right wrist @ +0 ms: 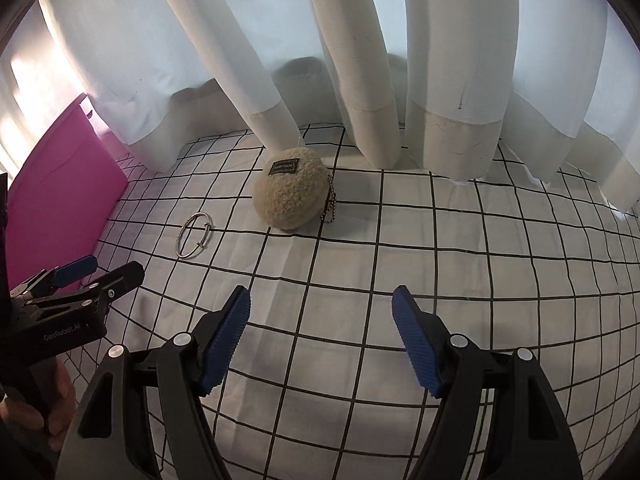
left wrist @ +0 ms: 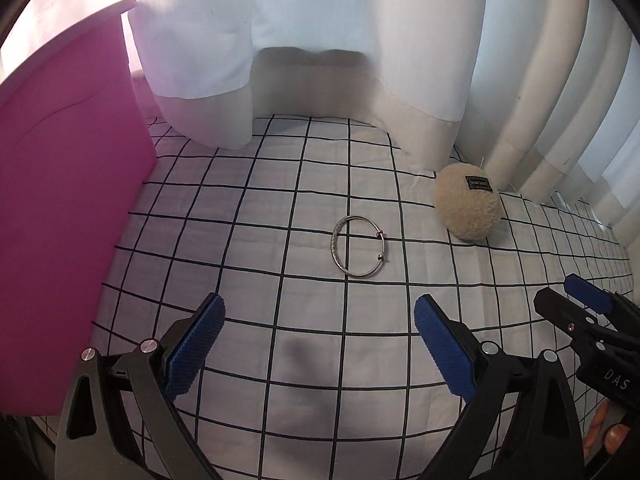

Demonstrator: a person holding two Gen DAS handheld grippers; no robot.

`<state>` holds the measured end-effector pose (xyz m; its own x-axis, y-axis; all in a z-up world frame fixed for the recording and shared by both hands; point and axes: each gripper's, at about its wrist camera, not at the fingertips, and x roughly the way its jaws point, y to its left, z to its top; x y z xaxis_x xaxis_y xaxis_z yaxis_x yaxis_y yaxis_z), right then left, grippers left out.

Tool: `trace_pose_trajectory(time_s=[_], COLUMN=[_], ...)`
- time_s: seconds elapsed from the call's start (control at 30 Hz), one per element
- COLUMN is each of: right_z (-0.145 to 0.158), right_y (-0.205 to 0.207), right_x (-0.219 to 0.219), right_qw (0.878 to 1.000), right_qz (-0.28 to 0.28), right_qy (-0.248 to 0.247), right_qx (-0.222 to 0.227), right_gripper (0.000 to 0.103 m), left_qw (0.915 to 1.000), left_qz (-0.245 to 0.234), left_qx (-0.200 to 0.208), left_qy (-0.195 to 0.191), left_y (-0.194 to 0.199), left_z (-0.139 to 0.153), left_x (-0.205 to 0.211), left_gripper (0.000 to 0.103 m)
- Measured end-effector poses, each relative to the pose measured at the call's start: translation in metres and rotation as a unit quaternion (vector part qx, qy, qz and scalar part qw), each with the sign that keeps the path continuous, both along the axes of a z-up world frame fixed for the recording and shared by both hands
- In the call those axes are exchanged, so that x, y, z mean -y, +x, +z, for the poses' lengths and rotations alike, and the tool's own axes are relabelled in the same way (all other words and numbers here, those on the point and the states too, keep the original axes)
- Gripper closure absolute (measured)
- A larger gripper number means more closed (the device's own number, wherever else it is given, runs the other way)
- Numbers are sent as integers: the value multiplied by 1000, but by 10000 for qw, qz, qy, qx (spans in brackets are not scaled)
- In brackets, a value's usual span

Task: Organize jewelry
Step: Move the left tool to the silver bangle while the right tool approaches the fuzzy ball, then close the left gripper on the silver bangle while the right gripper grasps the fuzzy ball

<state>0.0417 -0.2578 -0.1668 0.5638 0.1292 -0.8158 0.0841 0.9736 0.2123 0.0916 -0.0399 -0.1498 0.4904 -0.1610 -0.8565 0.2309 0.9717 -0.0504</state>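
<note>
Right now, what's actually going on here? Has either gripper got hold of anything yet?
Nothing is held. A person holds both grippers low over the white black-gridded bedsheet, jaws open. The left gripper faces the thin silver bangle bracelet, which lies flat on the sheet just ahead of it. The right gripper points toward the beige fuzzy round pouch with its ball chain, resting near the white curtains. A pink box stands at the left.

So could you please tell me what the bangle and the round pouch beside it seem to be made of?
The bangle looks like silver-toned metal: thin, shiny, with a patterned band and small bead ends. The round pouch looks like beige fleecy fabric, matte and nubby, with a dark sewn label and a metal ball chain.
</note>
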Motion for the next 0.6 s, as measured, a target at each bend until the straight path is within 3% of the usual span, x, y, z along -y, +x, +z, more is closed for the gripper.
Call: trace_pose_trajectory(time_s=[0.6], right_z=[-29], right_y=[77], right_x=[-9], right_qw=[9990], right_qz=[443], right_qy=[-27], right_qx=[69], right_gripper=[33], left_qw=[9998], left_qz=[-193], left_qx=[-18], left_qy=[66], left_y=[42], left_z=[-35], left_x=[11], left_gripper=[9])
